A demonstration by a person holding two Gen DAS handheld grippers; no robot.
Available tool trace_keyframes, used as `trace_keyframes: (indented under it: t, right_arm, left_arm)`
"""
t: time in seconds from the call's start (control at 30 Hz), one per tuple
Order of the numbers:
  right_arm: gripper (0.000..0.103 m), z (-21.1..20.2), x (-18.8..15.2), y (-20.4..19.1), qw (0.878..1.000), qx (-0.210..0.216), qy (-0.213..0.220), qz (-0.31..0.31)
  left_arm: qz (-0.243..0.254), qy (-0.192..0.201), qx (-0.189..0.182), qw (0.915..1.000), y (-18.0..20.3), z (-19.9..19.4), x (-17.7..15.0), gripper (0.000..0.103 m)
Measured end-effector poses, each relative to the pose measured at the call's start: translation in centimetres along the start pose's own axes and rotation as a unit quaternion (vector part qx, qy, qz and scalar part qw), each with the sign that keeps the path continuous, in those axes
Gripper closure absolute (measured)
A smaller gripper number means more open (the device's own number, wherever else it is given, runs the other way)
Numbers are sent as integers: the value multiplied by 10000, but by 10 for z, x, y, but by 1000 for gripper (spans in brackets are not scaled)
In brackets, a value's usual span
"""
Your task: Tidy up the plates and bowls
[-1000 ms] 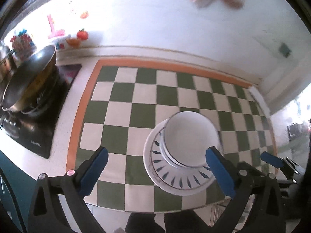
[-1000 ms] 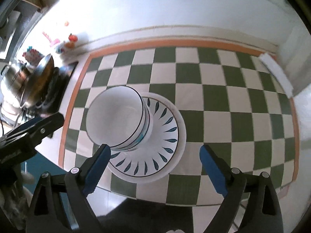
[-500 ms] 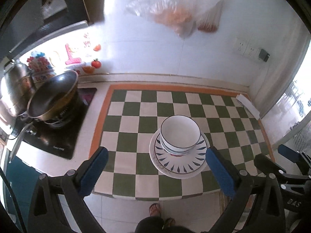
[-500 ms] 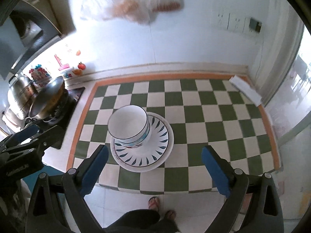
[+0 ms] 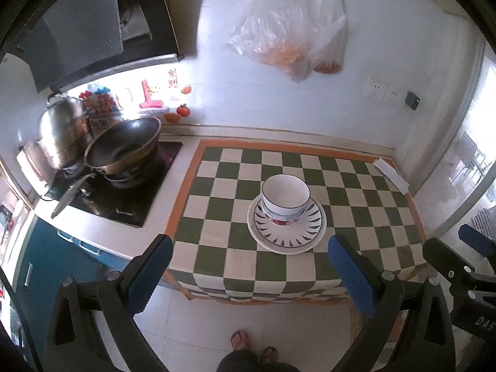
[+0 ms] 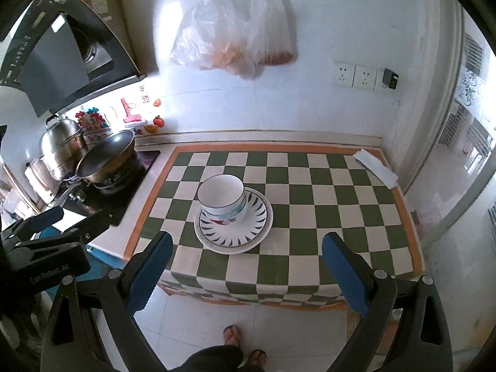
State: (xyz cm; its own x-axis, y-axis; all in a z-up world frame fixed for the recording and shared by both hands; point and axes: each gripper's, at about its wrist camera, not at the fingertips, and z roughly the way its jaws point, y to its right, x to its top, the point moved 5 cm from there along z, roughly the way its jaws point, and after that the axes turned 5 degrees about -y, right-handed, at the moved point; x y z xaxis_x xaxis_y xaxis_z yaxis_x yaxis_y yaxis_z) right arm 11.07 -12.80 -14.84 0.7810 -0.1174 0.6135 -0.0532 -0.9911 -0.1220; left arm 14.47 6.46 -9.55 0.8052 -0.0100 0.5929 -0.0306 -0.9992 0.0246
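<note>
Left claw (image 5: 248, 274): jaws apart, empty.
Right claw (image 6: 246, 271): jaws apart, empty.
Bowl (image 6: 221, 197): ahead of my claws, nested on plate (image 6: 260, 232) — stacking looks finished.

White bowls (image 5: 285, 197) stacked upright on leaf-patterned plates (image 5: 286, 232).

My left gripper (image 5: 249, 271) and right gripper (image 6: 246, 268) both held spread wide, nothing between the blue pads (image 5: 152, 271), each pointing forward and down, my sandalled feet (image 6: 245, 345) below them.
</note>
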Motion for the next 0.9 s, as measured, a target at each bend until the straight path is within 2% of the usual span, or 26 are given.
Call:
trace_keyframes:
  t: [0.4,0.9]
  right_arm:
    - [4,-64,-31,-19,9997,-94,235,68]
    - [4,-83,-49,-41,9995,-43,298,111]
  left_arm:
    - [192,241,-78,9995,-16,-54,-22,0]
    - [316,508,-112,9981,-35,-86,-33,0]
